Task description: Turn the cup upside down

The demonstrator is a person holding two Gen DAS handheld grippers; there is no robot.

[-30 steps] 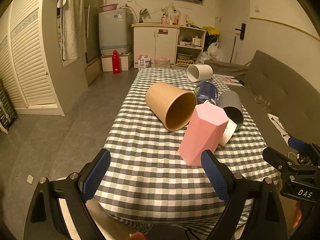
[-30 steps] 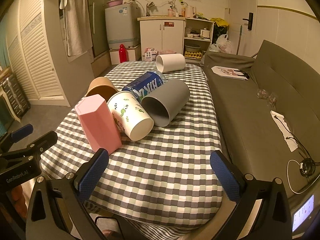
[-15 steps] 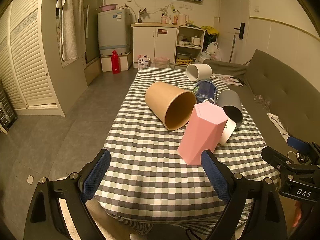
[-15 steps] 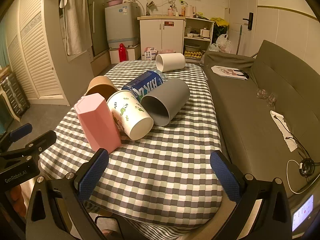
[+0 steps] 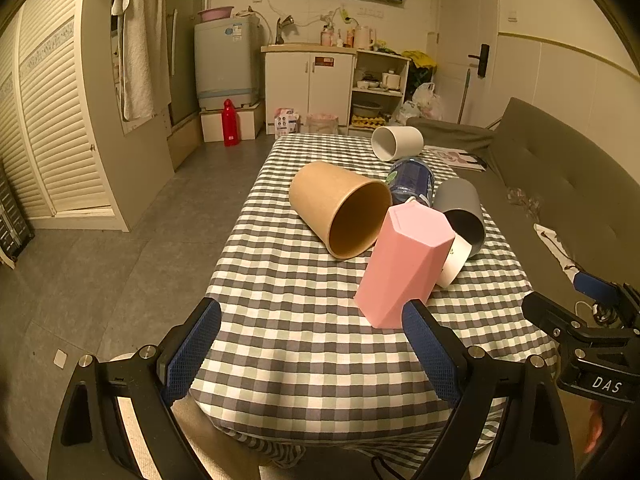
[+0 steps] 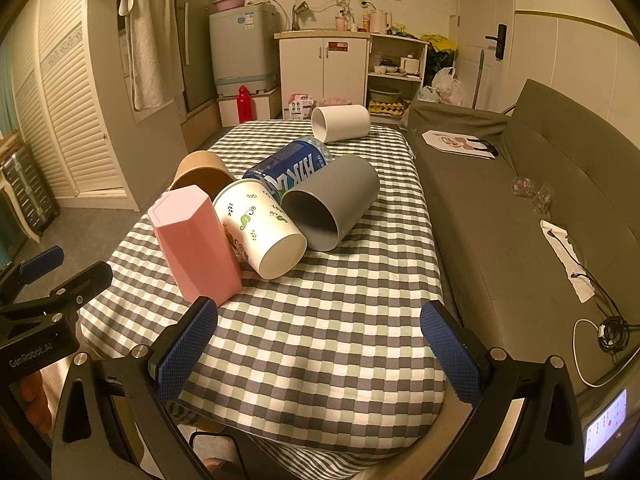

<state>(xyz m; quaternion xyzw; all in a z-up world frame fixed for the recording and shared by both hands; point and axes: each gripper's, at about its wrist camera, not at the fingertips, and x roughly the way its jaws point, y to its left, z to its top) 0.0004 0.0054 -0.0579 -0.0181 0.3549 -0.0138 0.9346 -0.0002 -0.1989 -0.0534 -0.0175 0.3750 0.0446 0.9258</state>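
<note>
A pink hexagonal cup (image 5: 402,266) (image 6: 194,240) stands upside down near the front of the checked table (image 5: 296,320). On their sides behind it lie a brown cup (image 5: 340,208) (image 6: 202,172), a leaf-print white cup (image 6: 260,228), a grey cup (image 6: 332,200) (image 5: 460,212) and a plain white cup (image 6: 340,122) (image 5: 396,142) at the far end. My left gripper (image 5: 312,348) is open and empty over the table's front edge. My right gripper (image 6: 316,352) is open and empty there too, to the right of the left one.
A blue can (image 6: 288,168) lies among the cups. A grey sofa (image 6: 520,200) runs along the table's right side, with a cable (image 6: 600,336) on it. Cabinets (image 5: 310,88) and a washing machine (image 5: 226,64) stand at the back.
Both views have shifted very slightly. The cups have not moved and both grippers stay open.
</note>
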